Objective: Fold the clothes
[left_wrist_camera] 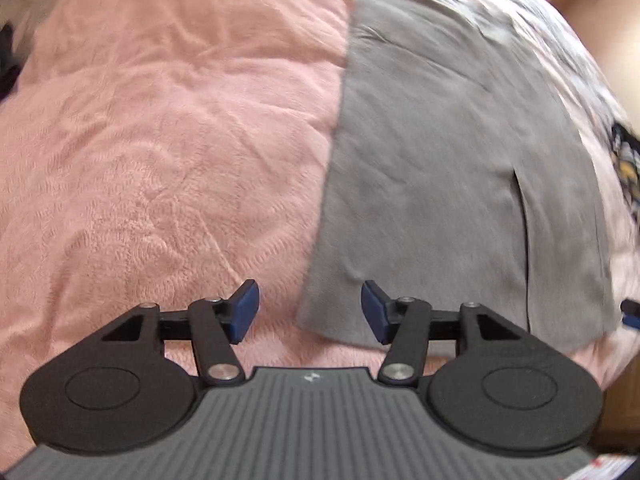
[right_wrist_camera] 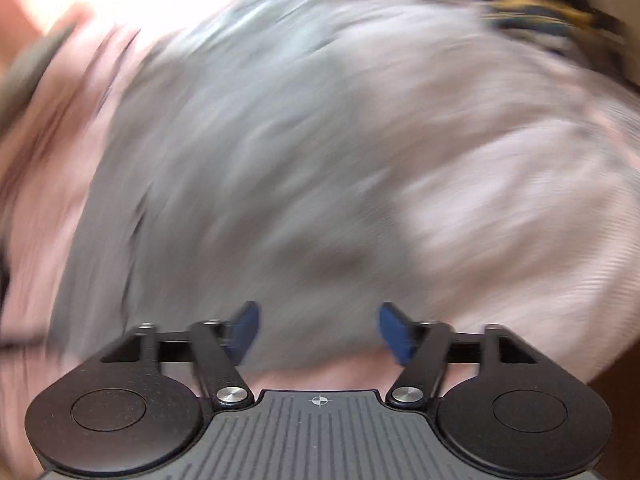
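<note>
Left claw (left_wrist_camera: 310, 312) gapes over grey garment's (left_wrist_camera: 440, 160) near corner.

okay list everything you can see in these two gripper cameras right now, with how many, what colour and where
grey garment: one, grey, lying flat on the right part of the blanket, a slit or overlapped edge near its lower right; it fills the blurred right wrist view too
blanket: one, pink and fluffy, covering the surface under the garment
patterned fabric: one piece, dark with yellow, at the far right edge; too blurred to identify
dark item: one, at the far left edge, unclear
left gripper: one, black with blue pads, open, over the garment's near left corner
right gripper: one, black with blue pads, open, above the garment
</note>
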Demonstrator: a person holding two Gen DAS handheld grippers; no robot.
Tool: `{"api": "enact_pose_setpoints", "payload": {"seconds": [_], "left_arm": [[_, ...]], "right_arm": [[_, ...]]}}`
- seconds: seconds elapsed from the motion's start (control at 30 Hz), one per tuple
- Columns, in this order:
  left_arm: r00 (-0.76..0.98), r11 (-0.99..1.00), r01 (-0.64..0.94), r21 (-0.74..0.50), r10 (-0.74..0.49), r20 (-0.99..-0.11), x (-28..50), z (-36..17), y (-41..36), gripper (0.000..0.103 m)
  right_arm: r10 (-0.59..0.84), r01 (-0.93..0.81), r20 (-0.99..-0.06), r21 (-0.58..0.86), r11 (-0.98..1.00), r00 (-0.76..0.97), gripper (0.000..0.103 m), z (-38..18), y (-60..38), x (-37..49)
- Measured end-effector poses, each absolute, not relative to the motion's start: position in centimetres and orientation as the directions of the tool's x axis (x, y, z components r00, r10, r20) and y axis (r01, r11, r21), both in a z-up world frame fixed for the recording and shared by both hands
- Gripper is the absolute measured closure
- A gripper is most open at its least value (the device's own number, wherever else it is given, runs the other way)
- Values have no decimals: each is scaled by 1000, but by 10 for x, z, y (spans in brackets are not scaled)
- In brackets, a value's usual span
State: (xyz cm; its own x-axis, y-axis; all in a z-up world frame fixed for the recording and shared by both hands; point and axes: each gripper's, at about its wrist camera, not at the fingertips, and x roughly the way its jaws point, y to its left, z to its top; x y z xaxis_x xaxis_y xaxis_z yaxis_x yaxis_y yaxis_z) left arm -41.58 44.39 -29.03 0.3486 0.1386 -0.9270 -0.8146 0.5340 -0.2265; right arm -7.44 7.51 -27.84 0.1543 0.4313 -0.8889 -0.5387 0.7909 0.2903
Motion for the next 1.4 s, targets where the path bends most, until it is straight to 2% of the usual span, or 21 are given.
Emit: {"api": "enact_pose_setpoints", "payload": {"seconds": [0.07,0.13,0.17,0.2,0.23,0.27,0.3,0.57,0.7,0.77,0.8,0.83,0.9,1.0,1.17,1.3,1.4], "left_arm": [[343,492,-835,-247,113,-933,-417,-304,454,52],[358,461,-843,-278,94,-929,-415,-313,456,56],[371,447,-842,-302,75,-925,-414,-316,456,61],[381,442,-840,-314,68,-922,-414,-317,455,80],[392,446,-833,-329,55,-918,-414,-318,454,102],[397,448,-828,-337,45,-916,-415,-317,452,102],[400,456,-825,-334,54,-915,-417,-314,448,102],[458,457,-800,-389,46,-888,-444,-274,417,100],[361,431,-843,-321,10,-933,-439,-300,403,99],[317,427,-862,-273,32,-948,-431,-300,401,97],[298,421,-871,-252,47,-953,-428,-294,402,95],[283,421,-877,-230,68,-957,-425,-287,403,92],[265,440,-881,-174,153,-952,-420,-267,406,92],[284,499,-859,-119,269,-920,-398,-243,407,90],[350,588,-787,-185,178,-920,-332,-272,398,84],[305,609,-774,-175,116,-945,-308,-307,367,84],[303,637,-751,-176,96,-948,-325,-303,336,84]], "right_arm": [[444,-457,-882,332,825,160,37,-287,63,-47],[432,-429,-891,340,837,137,38,-299,53,-24],[444,-421,-891,366,830,100,38,-307,52,-19],[452,-408,-891,396,823,48,44,-315,45,-11],[461,-406,-887,416,814,14,75,-321,45,-9],[471,-419,-882,436,797,-23,100,-325,45,-9],[472,-429,-880,445,786,-48,103,-328,46,-11],[566,-415,-821,539,733,-67,103,-284,-3,-21],[471,-401,-876,471,786,-105,103,-301,-5,-20],[343,-398,-931,365,842,-127,103,-315,0,-20],[309,-425,-944,329,843,-118,95,-313,3,-21],[289,-462,-954,294,837,-83,80,-304,7,-23],[252,-541,-967,194,818,36,63,-281,21,-28],[326,-634,-929,146,760,177,60,-249,46,-38],[447,-746,-882,193,638,153,58,-267,130,-65],[403,-783,-914,209,586,58,58,-315,156,-97],[349,-833,-937,192,519,2,58,-331,133,-131]]}}
